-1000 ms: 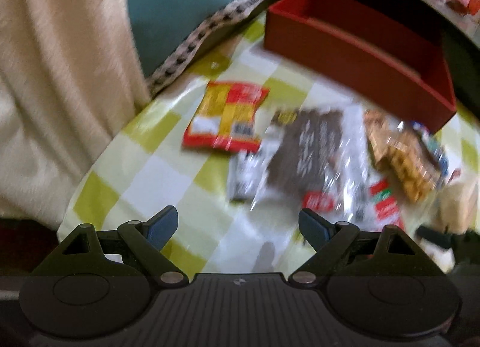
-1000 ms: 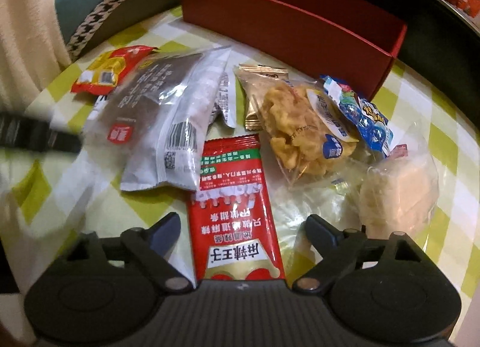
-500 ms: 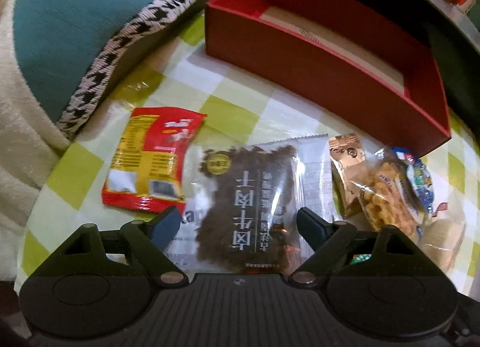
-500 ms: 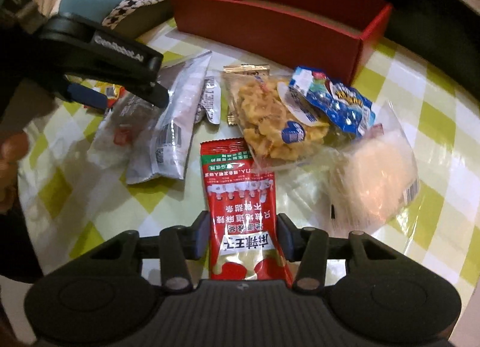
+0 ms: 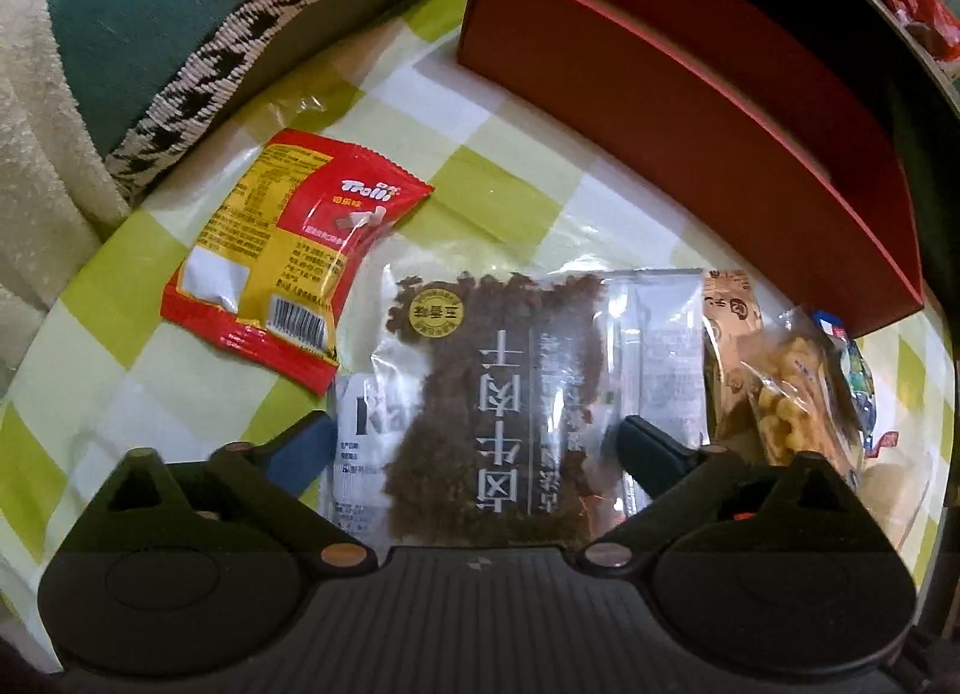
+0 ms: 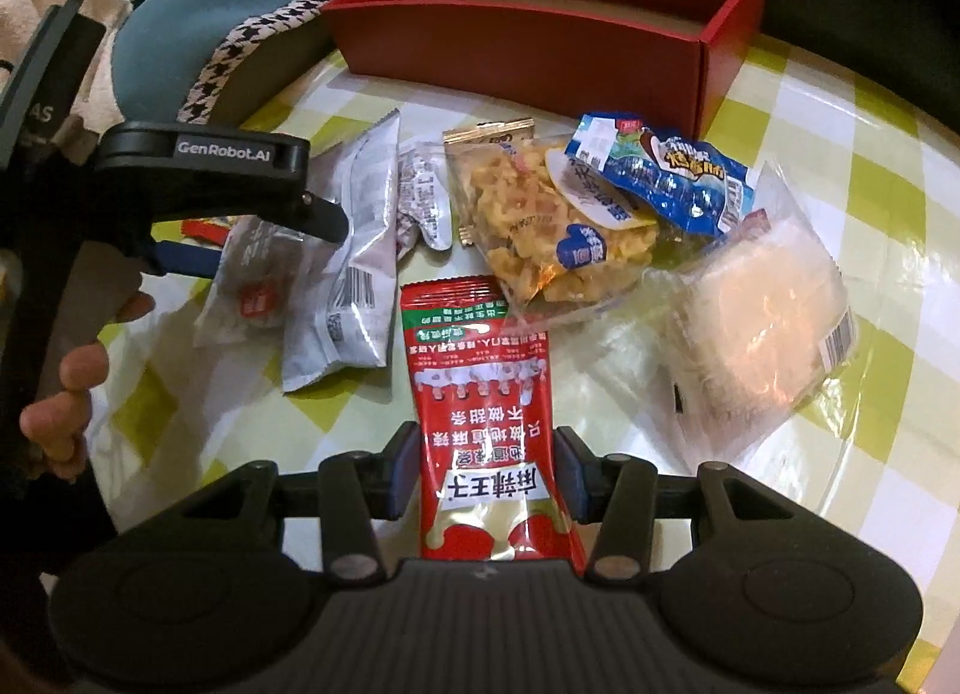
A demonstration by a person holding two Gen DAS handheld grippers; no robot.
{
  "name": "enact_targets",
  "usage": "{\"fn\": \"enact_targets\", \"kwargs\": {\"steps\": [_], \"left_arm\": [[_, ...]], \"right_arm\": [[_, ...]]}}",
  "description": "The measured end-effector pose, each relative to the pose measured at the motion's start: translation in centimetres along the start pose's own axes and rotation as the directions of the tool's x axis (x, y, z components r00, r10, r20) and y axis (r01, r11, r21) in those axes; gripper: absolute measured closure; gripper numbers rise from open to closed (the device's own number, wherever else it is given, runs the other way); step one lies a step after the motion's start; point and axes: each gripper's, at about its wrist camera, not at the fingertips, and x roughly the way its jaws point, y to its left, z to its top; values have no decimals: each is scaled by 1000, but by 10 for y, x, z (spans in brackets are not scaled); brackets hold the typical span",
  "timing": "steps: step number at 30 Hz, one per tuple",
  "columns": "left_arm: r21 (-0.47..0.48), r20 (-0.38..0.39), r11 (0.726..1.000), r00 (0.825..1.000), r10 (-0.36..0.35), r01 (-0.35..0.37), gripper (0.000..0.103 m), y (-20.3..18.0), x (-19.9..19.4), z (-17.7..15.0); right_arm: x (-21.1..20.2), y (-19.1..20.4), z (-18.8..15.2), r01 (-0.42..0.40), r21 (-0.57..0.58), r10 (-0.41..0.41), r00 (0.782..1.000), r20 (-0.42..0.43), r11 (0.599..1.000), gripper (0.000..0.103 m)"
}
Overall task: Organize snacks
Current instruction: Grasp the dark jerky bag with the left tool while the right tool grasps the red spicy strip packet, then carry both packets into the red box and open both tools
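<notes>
Closing since 1 s ago, right gripper [image 6: 486, 481] jaws now pinch the glossy red spicy-strip sachet [image 6: 483, 394], near centre; pickup looks imminent. Left gripper [image 5: 474, 448] has advanced over the crinkly clear beef-jerky pack [image 5: 510, 388], jaws spread. Rigid red cardboard box [image 6: 540, 43] sits far, empty.

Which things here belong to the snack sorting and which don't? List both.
Job: red box; red spicy-strip packet between right gripper fingers; beef jerky pack between left gripper fingers; Trolli packet.

Lying about: teal cushion; checked tablecloth.
</notes>
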Motion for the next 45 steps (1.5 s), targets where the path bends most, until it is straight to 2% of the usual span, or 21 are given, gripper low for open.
{"fn": "enact_targets", "kwargs": {"steps": [1, 6, 10, 11, 14, 18, 23, 25, 27, 31, 32, 33, 34, 35, 36, 37, 38, 40, 41, 45], "left_arm": [[2, 0, 1000, 1000, 1, -1, 11, -1, -3, -1], [-11, -21, 1000, 1000, 24, -24, 18, -3, -11, 2], [64, -14, 994, 996, 84, -83, 21, -17, -31, -2], [87, -4, 993, 997, 82, -82, 21, -21, -38, -4], [138, 42, 990, 999, 15, -20, 21, -27, -60, -16], [187, 36, 981, 998, -57, 50, 20, -29, -71, -39], [179, -12, 968, 985, -174, 173, 20, -13, -70, -68], [174, -20, 969, 984, -175, 175, 20, -6, -67, -78], [195, -14, 967, 986, -166, 166, 20, -5, -65, -80], [253, -11, 957, 989, -146, 144, 19, -12, -65, -83], [253, -25, 956, 989, -148, 150, 19, -13, -61, -82], [249, -37, 957, 989, -144, 148, 19, -12, -58, -82], [245, -46, 959, 990, -135, 142, 19, -10, -54, -82], [240, -57, 961, 990, -127, 137, 18, -10, -51, -82], [238, -69, 962, 990, -123, 136, 18, -10, -49, -82], [239, -74, 962, 990, -118, 133, 18, -10, -47, -83], [243, -72, 962, 991, -110, 124, 18, -10, -46, -84], [240, -69, 965, 993, -95, 109, 18, -10, -44, -84], [234, -69, 967, 994, -90, 104, 18, -10, -43, -84], [240, -18, 966, 996, -92, 93, 18, -15, -55, -84]], "right_arm": [[-1, -3, -2, -12, 3, 12, 1000, 0, 1000, 45], [-7, -17, -1, -58, 12, 58, 998, 3, 998, 45], [-12, -35, 8, -75, 76, 75, 997, 10, 994, 46], [-16, -37, 8, -73, 81, 72, 997, 21, 994, 46], [-31, -32, 8, -68, 77, 63, 996, 69, 995, 47], [-46, -11, 2, 14, 37, -18, 992, 123, 999, 49], [-42, 1, -26, 2, 134, -11, 998, 68, 991, 52], [-29, 14, -40, 107, 101, -111, 993, 31, 989, 52], [-16, 24, -47, 209, 24, -209, 978, 7, 978, 53], [-12, 35, -30, 264, 23, -264, 964, 8, 964, 44], [-13, 36, -25, 276, 25, -276, 961, 19, 961, 39], [-12, 38, -22, 284, 24, -285, 958, 26, 958, 29], [-10, 39, -19, 294, 20, -294, 956, 19, 956, 23], [-4, 39, -17, 294, 14, -294, 956, -2, 956, 18], [3, 39, -19, 286, 5, -286, 958, -31, 958, 18], [11, 39, -24, 294, -10, -294, 955, -47, 956, 18], [11, 43, -29, 308, -37, -308, 951, -15, 951, 19], [7, 43, -34, 296, -42, -296, 955, 4, 954, 29], [3, 42, -34, 282, -45, -282, 959, 2, 958, 42], [-15, 22, -36, 191, -8, -191, 982, -10, 982, 47]]}}
